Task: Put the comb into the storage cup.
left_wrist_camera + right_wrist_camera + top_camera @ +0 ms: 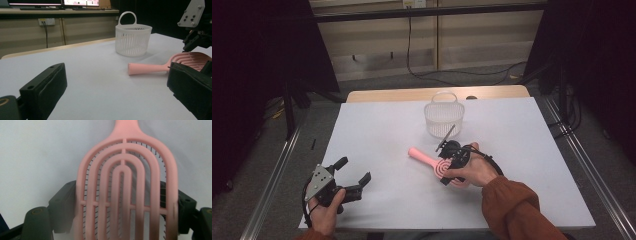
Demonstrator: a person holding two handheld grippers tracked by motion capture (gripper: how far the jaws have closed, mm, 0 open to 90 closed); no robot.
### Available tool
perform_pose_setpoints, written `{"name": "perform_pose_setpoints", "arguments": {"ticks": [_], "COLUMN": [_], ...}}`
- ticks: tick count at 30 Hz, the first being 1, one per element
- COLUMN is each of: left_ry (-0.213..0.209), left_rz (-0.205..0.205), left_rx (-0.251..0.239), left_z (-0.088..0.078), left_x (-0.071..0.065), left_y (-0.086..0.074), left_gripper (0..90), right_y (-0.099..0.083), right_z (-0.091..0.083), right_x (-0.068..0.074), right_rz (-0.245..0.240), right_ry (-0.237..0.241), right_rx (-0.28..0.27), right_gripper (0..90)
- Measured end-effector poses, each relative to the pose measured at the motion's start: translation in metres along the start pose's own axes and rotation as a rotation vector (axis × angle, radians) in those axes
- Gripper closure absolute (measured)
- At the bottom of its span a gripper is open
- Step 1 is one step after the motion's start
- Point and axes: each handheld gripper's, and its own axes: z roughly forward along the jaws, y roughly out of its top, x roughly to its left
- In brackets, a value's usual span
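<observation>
Your right hand-held gripper (125,202) clamps the light, stiff, slippery brush (125,182) across its wide head near mid-tabletop (377,130); left hand-held gripper (354,181) open.

Your left gripper (354,181) rests low, jaws wide apart; your right gripper (446,167) angles down, jaws clamped.

We note a white counter (377,130) with a pale wooden edge (387,94) along its far side. Grey floor (377,82) lies beyond it, crossed by black cables (462,74). The back wall is beige panelling (377,40), with a wall socket (46,21) in the left gripper view. Dark curtains (257,45) hang at both sides. Metal rails (272,180) flank the counter. Monitors (80,2) stand on a ledge (60,11) behind. Light is even and dim.
</observation>
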Motion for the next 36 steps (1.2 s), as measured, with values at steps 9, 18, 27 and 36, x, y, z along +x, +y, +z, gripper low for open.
{"name": "perform_pose_setpoints", "arguments": {"ticks": [9, 18, 27, 36], "left_ry": [-0.001, -0.002, -0.001, -0.001], "left_rz": [0.000, 0.004, 0.001, 0.003], "left_rx": [0.000, 0.002, 0.001, 0.002], "left_z": [0.000, 0.000, 0.000, 0.000], "left_x": [0.000, 0.000, 0.000, 0.000], "left_y": [0.000, 0.000, 0.000, 0.000], "left_gripper": [2.9, 2.9, 2.9, 2.9], "right_y": [0.000, -0.003, -0.002, -0.001], "right_z": [-0.005, 0.001, 0.005, 0.006], "right_x": [0.000, -0.005, -0.007, -0.005], "right_rz": [-0.014, -0.012, -0.054, -0.092], "right_ry": [-0.007, 0.001, -0.006, -0.040], "right_rx": [-0.032, -0.015, 0.001, 0.024], "right_gripper": [23.4, 23.7, 21.2, 16.3]}}
